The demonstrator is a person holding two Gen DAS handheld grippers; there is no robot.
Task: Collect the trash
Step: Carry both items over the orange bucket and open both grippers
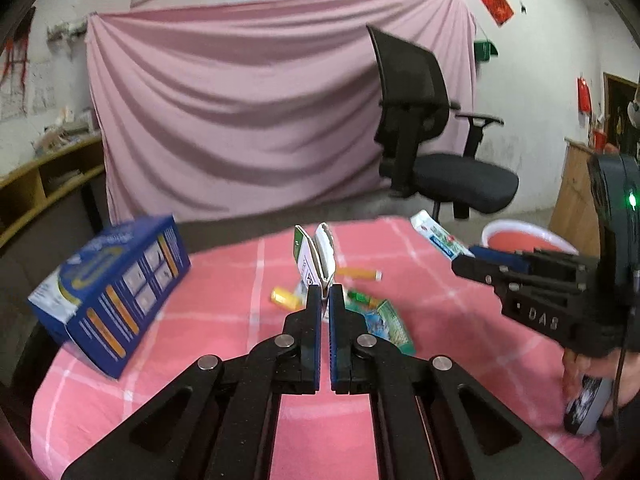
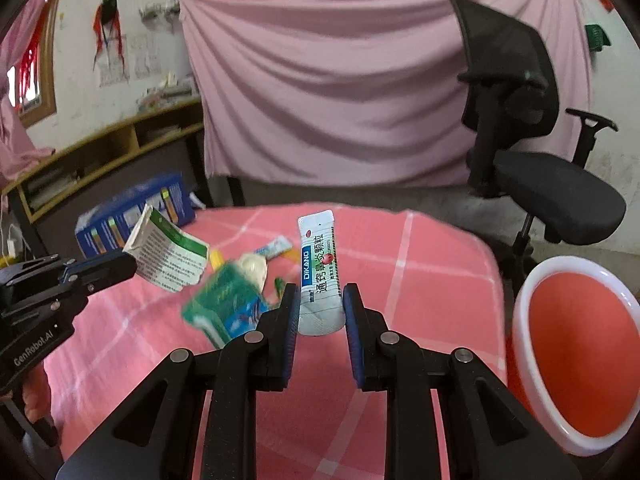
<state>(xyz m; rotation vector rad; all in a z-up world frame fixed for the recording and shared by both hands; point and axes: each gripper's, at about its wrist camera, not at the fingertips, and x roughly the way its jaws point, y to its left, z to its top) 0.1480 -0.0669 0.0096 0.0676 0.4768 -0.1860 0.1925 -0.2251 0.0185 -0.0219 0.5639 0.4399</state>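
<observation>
My left gripper (image 1: 325, 294) is shut on a flattened white and green carton (image 1: 314, 254), held up above the table. In the right wrist view the same gripper (image 2: 128, 266) comes in from the left with that carton (image 2: 168, 258) in its tips. My right gripper (image 2: 320, 306) is shut on a white sachet (image 2: 320, 276) with a blue and green label, standing upright between the pads. From the left wrist view, the right gripper (image 1: 470, 258) and its sachet (image 1: 436, 236) are at the right. A red basin with a white rim (image 2: 519, 320) sits low at the right, beside the table.
Loose trash lies on the pink checked tablecloth (image 1: 224, 320): a green packet (image 1: 386, 320), a yellow piece (image 1: 285, 298), an orange tube (image 1: 358, 273). A blue box (image 1: 116, 292) stands at the table's left edge. A black office chair (image 1: 432, 132) stands behind, before a pink drape.
</observation>
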